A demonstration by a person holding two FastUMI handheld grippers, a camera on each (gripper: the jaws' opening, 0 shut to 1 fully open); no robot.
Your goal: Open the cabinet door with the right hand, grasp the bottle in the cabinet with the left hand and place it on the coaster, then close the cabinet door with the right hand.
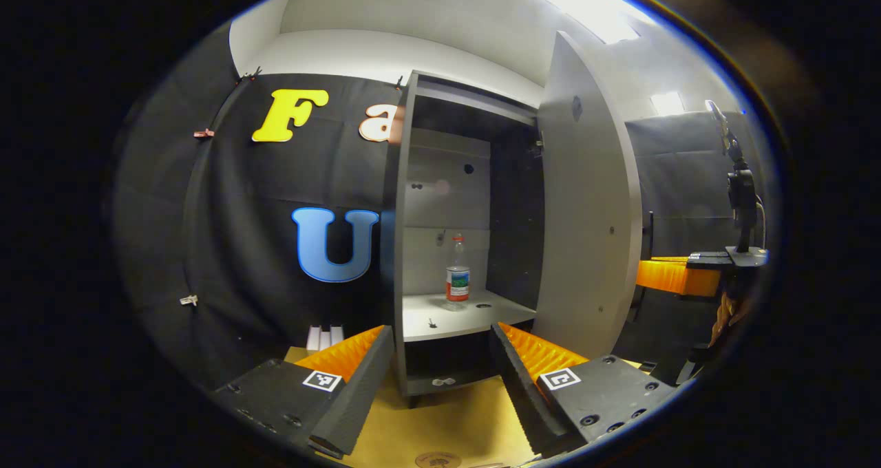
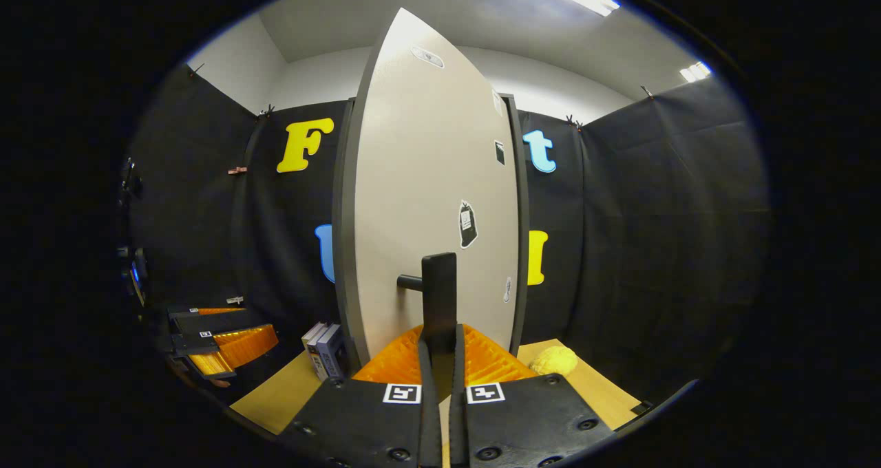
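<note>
Left gripper view: clear, red-capped bottle (image 1: 457, 273) upright in the cabinet (image 1: 451, 248); left tool (image 1: 440, 378) released, right tool (image 2: 440, 358) clenching door handle (image 2: 438, 296).

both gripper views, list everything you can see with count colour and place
cabinet: 1, dark grey frame with pale inside, standing on the table against the booth wall
cabinet door: 1, pale grey, swung open
door handle: 1, black, on the door's front, between the right gripper's fingers
bottle: 1, clear with red cap and label, upright on the cabinet shelf
coaster: 1, brown, round, on the table at the bottom edge of the left gripper view
table: 1, yellowish wood
books: a few, upright, left of the cabinet
yellow lump: 1, on the table right of the cabinet
left gripper: 1, open, facing the shelf
right gripper: 1, closed on the door handle
</note>
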